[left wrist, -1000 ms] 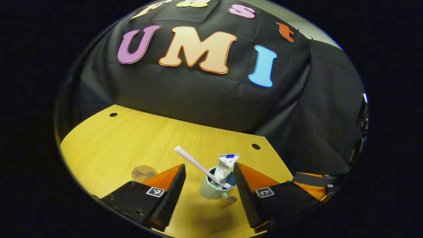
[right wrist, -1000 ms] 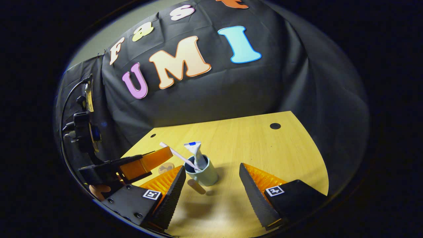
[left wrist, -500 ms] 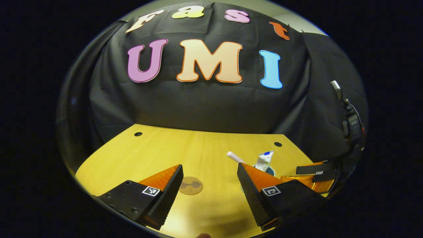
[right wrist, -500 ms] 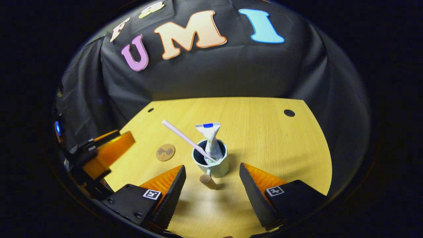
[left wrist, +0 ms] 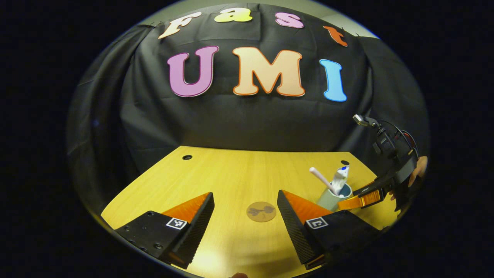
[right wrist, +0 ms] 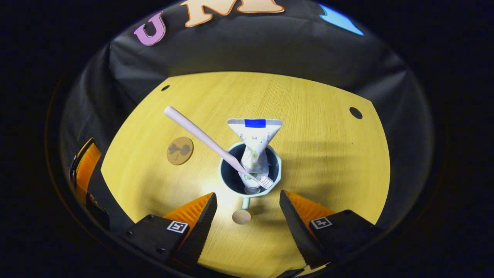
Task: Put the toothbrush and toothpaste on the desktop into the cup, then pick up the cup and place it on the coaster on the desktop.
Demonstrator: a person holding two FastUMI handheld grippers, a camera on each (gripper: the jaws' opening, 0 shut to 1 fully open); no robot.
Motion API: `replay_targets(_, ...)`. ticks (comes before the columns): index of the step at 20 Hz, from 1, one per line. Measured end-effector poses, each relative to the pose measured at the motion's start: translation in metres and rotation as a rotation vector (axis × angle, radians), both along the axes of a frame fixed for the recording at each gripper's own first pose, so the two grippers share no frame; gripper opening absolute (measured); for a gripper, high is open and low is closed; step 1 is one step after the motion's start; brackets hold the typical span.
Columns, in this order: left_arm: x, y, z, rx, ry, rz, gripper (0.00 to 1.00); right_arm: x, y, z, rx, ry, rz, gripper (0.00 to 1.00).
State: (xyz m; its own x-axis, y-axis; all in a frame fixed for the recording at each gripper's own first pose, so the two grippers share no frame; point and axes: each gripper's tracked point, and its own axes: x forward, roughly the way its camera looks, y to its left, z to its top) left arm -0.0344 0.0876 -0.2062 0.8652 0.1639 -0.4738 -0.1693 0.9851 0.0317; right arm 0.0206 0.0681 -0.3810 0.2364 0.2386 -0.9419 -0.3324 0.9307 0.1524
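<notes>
A pale green cup (right wrist: 230, 178) stands upright on the wooden desktop (right wrist: 316, 154). In it lean a pink toothbrush (right wrist: 200, 133), head down, and a white toothpaste tube (right wrist: 254, 143). My right gripper (right wrist: 247, 195) hovers open just above and in front of the cup, with the cup's handle (right wrist: 242, 216) between its fingers. A round brown coaster (right wrist: 180, 150) lies left of the cup. My left gripper (left wrist: 245, 195) is open and holds nothing, with the coaster (left wrist: 261, 211) just beyond its fingers. The cup (left wrist: 329, 199) stands to its right, beside the right gripper (left wrist: 364, 197).
Black cloth walls close the desk's far side and both flanks. Small round holes (right wrist: 355, 112) sit in the desktop's far corners. A hand (left wrist: 418, 170) holds the right gripper at the desk's right. The left gripper (right wrist: 87, 170) shows at the left rim.
My left gripper swung off the cup to the left and now faces the coaster. My right gripper came closer and tilted down over the cup, bringing the handle between its fingers.
</notes>
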Motion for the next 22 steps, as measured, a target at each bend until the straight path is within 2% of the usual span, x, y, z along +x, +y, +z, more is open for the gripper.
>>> replay_targets(2, -0.007, 0.012, -0.001, 0.002, 0.006, 0.022, 0.95, -0.002, 0.002, -0.013, -0.036, 0.049, 0.022, 0.95)
replay_targets(3, -0.01, 0.016, -0.001, 0.009, 0.009, 0.034, 0.95, -0.003, 0.004, -0.02, -0.049, 0.068, 0.032, 0.99)
replay_targets(4, -0.015, 0.025, -0.002, 0.013, 0.01, 0.049, 0.95, -0.005, 0.006, -0.027, -0.065, 0.097, 0.043, 0.94)
replay_targets(6, -0.019, 0.035, -0.002, 0.017, 0.011, 0.065, 0.95, -0.006, 0.004, -0.038, -0.1, 0.121, 0.048, 0.91)
replay_targets(7, -0.021, 0.039, -0.002, 0.018, 0.013, 0.071, 0.95, -0.006, 0.002, -0.042, -0.115, 0.127, 0.045, 0.95)
replay_targets(8, -0.023, 0.043, -0.004, 0.021, 0.013, 0.076, 0.95, -0.005, 0.002, -0.046, -0.126, 0.131, 0.042, 0.93)
replay_targets(12, -0.025, 0.055, -0.002, 0.027, 0.011, 0.086, 0.95, -0.002, -0.004, -0.052, -0.142, 0.155, 0.021, 0.76)
replay_targets(15, -0.025, 0.064, -0.002, 0.027, 0.011, 0.086, 0.95, -0.01, -0.007, -0.058, -0.174, 0.182, 0.053, 0.63)
replay_targets(16, -0.024, 0.067, -0.002, 0.031, 0.013, 0.086, 0.95, -0.013, -0.009, -0.06, -0.179, 0.199, 0.059, 0.54)
replay_targets(17, -0.025, 0.068, 0.0, 0.034, 0.015, 0.086, 0.95, -0.012, -0.009, -0.062, -0.178, 0.193, 0.062, 0.29)
replay_targets(18, -0.025, 0.07, -0.001, 0.034, 0.015, 0.086, 0.95, -0.011, -0.006, -0.059, -0.179, 0.191, 0.062, 0.32)
replay_targets(20, -0.026, 0.073, 0.0, 0.026, 0.015, 0.085, 0.95, -0.011, -0.004, -0.059, -0.175, 0.188, 0.059, 0.29)
replay_targets(22, -0.024, 0.077, -0.002, 0.02, 0.019, 0.089, 0.95, -0.013, -0.001, -0.058, -0.163, 0.195, 0.055, 0.31)
